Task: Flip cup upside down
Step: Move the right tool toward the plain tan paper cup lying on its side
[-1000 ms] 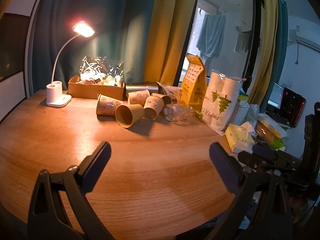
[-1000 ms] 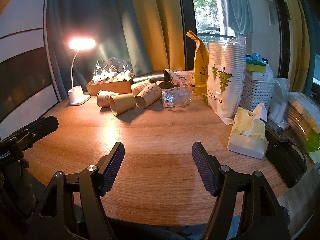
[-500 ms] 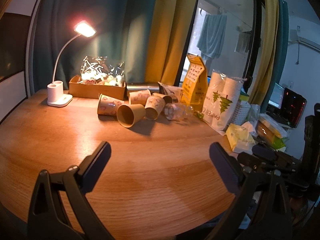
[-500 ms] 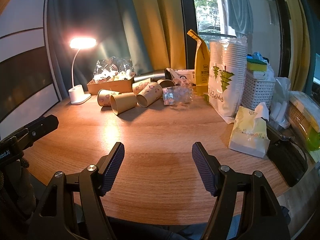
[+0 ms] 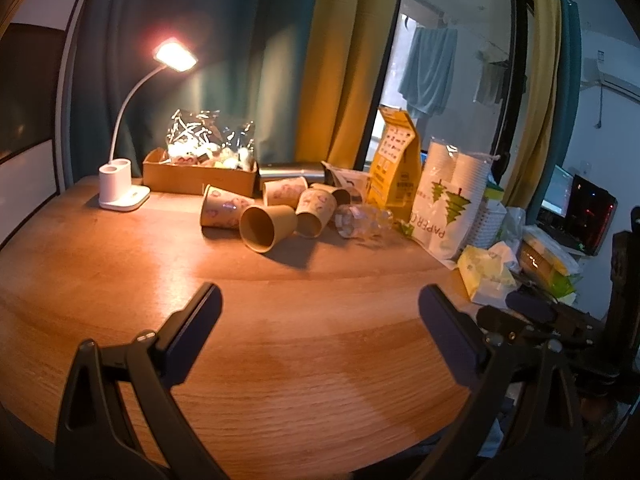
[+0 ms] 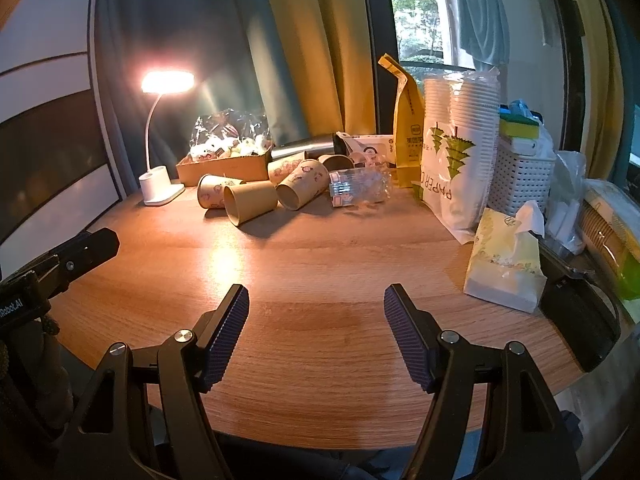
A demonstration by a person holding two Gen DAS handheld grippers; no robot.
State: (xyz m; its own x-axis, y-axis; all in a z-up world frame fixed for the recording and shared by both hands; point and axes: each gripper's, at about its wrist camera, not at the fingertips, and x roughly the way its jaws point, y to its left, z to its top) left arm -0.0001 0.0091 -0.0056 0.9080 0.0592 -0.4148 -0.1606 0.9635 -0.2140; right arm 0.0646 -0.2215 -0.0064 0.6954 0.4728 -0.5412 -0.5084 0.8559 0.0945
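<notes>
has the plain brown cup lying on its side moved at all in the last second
No. The plain brown cup lies on its side in the same spot beside the desk lamp and cardboard box; only the camera drifted slightly.

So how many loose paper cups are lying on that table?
5, all on their sides near the back. A plain brown cup lies in front, printed ones on its left and right, another behind, and one dark-mouthed. More may be hidden.

Teal, yellow curtains (image 6: 280, 40); window (image 6: 420, 12); lit desk lamp (image 6: 168, 82).
</notes>
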